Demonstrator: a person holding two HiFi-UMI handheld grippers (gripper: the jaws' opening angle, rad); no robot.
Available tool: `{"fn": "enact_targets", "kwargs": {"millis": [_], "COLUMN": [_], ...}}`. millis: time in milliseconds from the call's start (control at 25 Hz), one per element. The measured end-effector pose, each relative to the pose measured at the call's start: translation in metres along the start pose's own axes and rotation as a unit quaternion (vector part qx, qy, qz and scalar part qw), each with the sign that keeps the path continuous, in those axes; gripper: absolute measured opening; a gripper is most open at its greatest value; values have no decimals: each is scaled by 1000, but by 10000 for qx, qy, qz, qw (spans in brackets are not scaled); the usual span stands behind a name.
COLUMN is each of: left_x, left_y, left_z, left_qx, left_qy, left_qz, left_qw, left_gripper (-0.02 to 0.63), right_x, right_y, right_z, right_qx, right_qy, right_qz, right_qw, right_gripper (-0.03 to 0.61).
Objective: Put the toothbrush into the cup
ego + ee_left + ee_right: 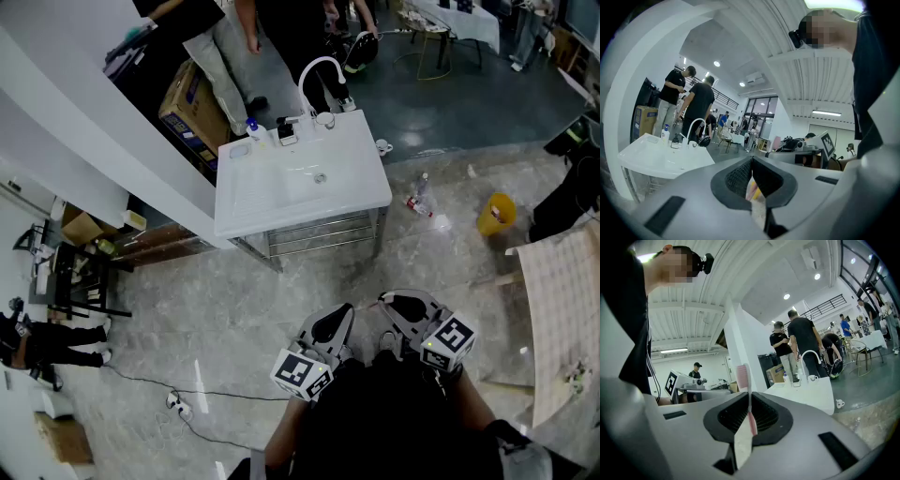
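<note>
My right gripper is shut on a pink and white toothbrush, whose head stands up above the jaws. In the head view both grippers are low and close to my body, the left gripper beside the right gripper, well short of the white sink. A small white cup stands on the sink's far rim by the curved faucet; it also shows in the right gripper view as the cup. The left gripper is shut, its pads meeting at the tip with nothing held.
A soap bottle stands at the sink's far left corner. On the floor lie a white mug, a plastic bottle, a yellow bucket and a cable. People stand behind the sink near a cardboard box. A cloth-covered table is at right.
</note>
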State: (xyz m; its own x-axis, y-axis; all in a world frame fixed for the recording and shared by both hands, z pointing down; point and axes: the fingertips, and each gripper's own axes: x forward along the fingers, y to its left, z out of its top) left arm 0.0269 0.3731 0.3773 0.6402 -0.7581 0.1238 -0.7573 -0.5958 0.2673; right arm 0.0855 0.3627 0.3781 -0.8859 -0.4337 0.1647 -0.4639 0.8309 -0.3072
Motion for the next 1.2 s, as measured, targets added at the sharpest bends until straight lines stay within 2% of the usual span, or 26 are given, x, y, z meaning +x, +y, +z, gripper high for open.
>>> {"fn": "enact_targets", "kwargs": {"millis": [800,1200], "left_x": [6,33], "left_y": [-9,-22], "left_z": [-8,-6], "left_qx": [-44,-13], "left_qy": [66,174], "left_qz": [24,212], "left_qw": [10000,9996], "left_gripper": [11,11], "right_x": [-10,-27], "right_y": [-2,-28], "right_z": [-5,2], "right_qx": [139,159], "right_qy": [-79,-75], "right_qz": [131,226], "right_qw": [9998,9996], "right_gripper": [34,34]}}
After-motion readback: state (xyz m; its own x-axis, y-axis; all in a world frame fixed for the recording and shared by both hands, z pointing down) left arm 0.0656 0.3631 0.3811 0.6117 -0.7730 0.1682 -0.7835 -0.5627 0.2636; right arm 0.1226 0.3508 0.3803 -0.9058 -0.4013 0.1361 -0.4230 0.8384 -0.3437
